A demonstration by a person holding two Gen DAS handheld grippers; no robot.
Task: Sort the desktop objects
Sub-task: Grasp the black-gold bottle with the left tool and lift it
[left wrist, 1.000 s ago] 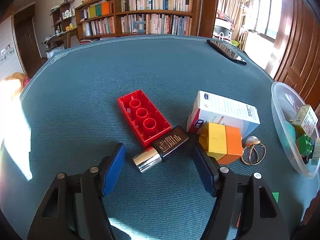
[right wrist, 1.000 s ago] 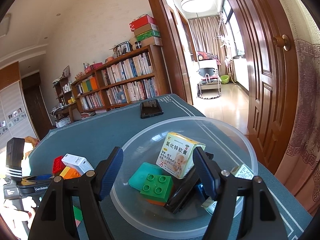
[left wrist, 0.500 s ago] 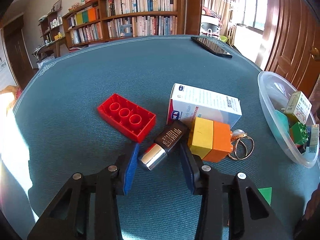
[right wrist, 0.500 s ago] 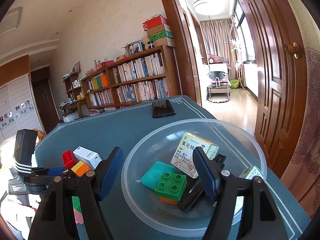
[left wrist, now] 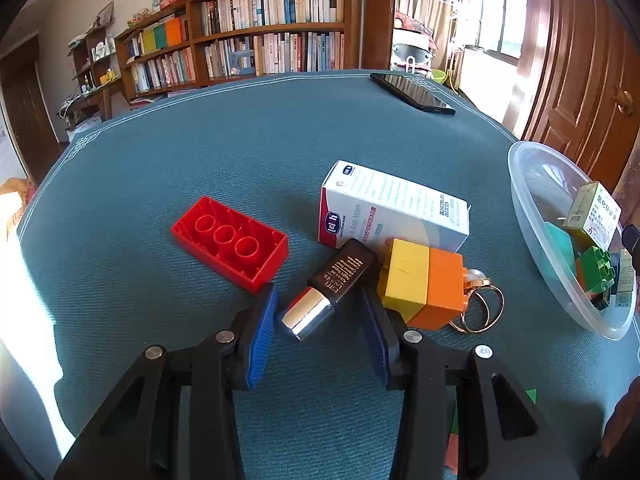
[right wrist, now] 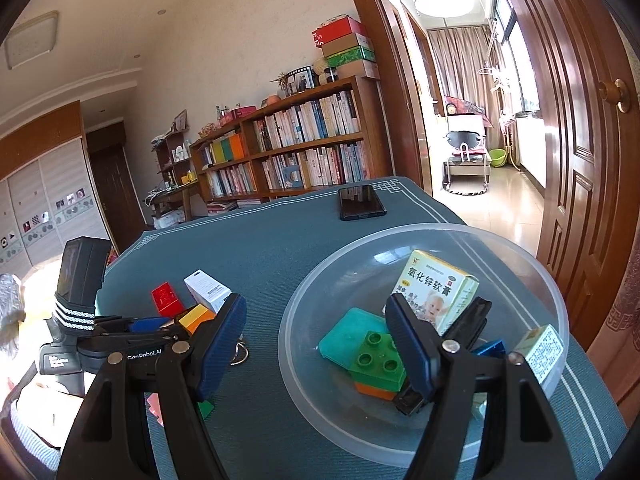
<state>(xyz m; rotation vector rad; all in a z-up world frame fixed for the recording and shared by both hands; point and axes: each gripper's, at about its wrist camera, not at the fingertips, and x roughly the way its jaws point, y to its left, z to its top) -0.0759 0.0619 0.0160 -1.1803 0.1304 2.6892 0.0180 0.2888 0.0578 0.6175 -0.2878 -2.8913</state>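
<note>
A dark brown cosmetic bottle [left wrist: 332, 284] with a silver cap lies slanted on the blue-green tablecloth. My left gripper [left wrist: 318, 296] is shut on it: one blue pad meets the cap, the other the dark body. Touching the bottle are a red brick [left wrist: 230, 248] on the left, a white box [left wrist: 392, 208] behind, and a yellow-and-orange block [left wrist: 424, 280] on the right. My right gripper [right wrist: 316, 308] hangs open and empty over the near rim of the clear plastic bowl [right wrist: 552, 280]. That bowl holds a green brick [right wrist: 376, 360], a teal piece [right wrist: 344, 336], an ointment box [right wrist: 436, 292] and other small items.
Gold rings [left wrist: 480, 308] lie against the orange block. A black phone [left wrist: 412, 92] rests near the table's far edge. The bowl [left wrist: 532, 208] sits at the table's right side. Green and pink paper scraps [right wrist: 206, 408] lie by the near edge. Bookshelves and a wooden door stand beyond.
My left jaws have narrowed from wide apart to close around the bottle. The right gripper stays open over the bowl, its view tilted slightly upward.
</note>
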